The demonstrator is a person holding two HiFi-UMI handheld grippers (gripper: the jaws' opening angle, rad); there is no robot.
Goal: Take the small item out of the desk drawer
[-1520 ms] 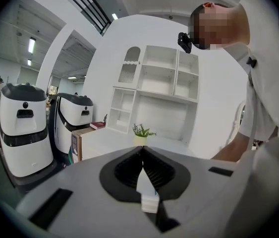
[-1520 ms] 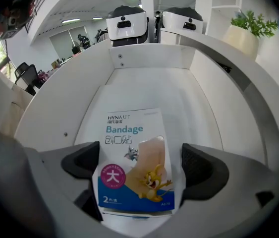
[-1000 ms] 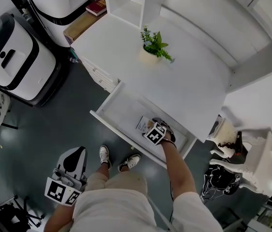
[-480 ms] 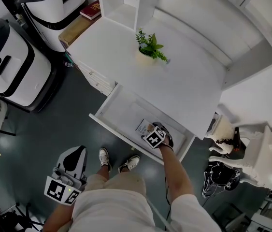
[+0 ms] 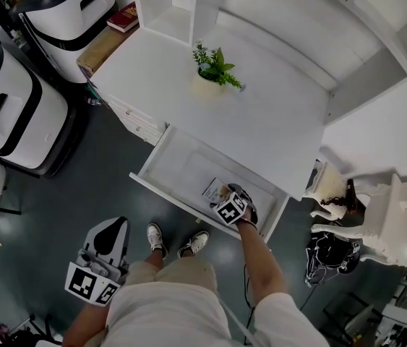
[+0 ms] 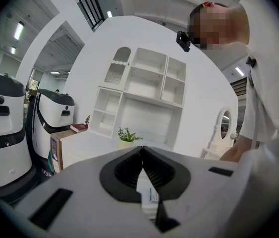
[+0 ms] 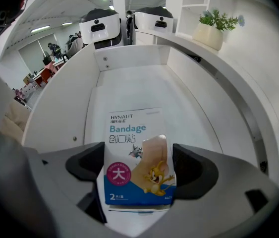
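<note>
Down in the open drawer (image 5: 176, 155) the right gripper (image 7: 138, 175) points steeply at the drawer floor, and the box (image 7: 132, 128) lies flat right between its jaws. The box is a bandage pack, white at the far end and blue at the near end, with a cartoon cat and mouse printed on it. Its near half sits in the gap. The far half, with the word Bandage, sticks out past the fingertips toward the back of the drawer. The jaws stand wide, and each dark pad meets one long edge of the box, so the gripper clamps it by its sides. In the head view the box shows only as a white corner just beyond the marker cube, near the drawer's right front corner and close to the edge of the desk (image 5: 261, 121). A plant (image 5: 210, 67) stands on the desk, well apart from the drawer. The left gripper (image 6: 142, 150) is held at the person's left side, well apart from the drawer, its jaws together at the tips.
</note>
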